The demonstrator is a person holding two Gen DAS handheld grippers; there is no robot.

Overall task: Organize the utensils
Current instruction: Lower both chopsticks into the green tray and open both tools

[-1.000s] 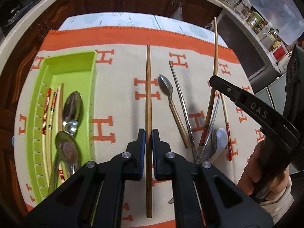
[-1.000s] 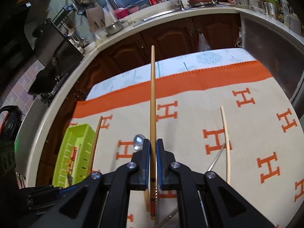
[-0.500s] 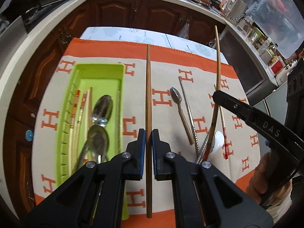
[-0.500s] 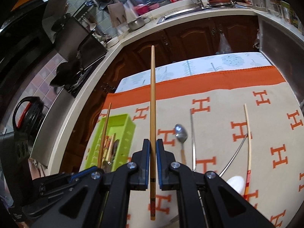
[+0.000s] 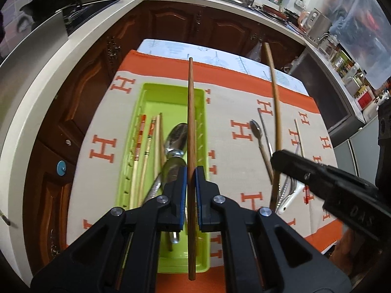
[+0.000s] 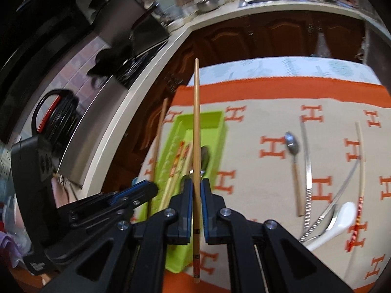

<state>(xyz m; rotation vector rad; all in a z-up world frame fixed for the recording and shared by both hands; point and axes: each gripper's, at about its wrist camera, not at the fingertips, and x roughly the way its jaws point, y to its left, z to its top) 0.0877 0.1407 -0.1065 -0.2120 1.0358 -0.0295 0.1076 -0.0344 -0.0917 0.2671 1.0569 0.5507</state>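
Observation:
My left gripper (image 5: 191,171) is shut on a dark brown chopstick (image 5: 191,112), held in the air above the right side of the green utensil tray (image 5: 171,92). My right gripper (image 6: 196,183) is shut on a lighter bamboo chopstick (image 6: 196,112), also raised over the green tray (image 6: 210,119). The tray holds several chopsticks (image 5: 138,144) and metal spoons (image 5: 177,134). In the left wrist view the right gripper (image 5: 277,157) shows at the right with its chopstick (image 5: 275,102). In the right wrist view the left gripper (image 6: 146,189) shows at lower left.
On the orange-and-beige H-patterned cloth (image 6: 268,97) lie a wooden-handled spoon (image 6: 293,161), a metal chopstick (image 6: 306,166), a white ceramic spoon (image 6: 339,216) and a red-banded chopstick (image 6: 360,171). Dark wood cabinets (image 5: 195,22) and a pale counter edge (image 5: 48,68) ring the table.
Both grippers have swung left and higher with their chopsticks; they were over the loose utensils mid-cloth and are now over the green tray. Both stay shut.

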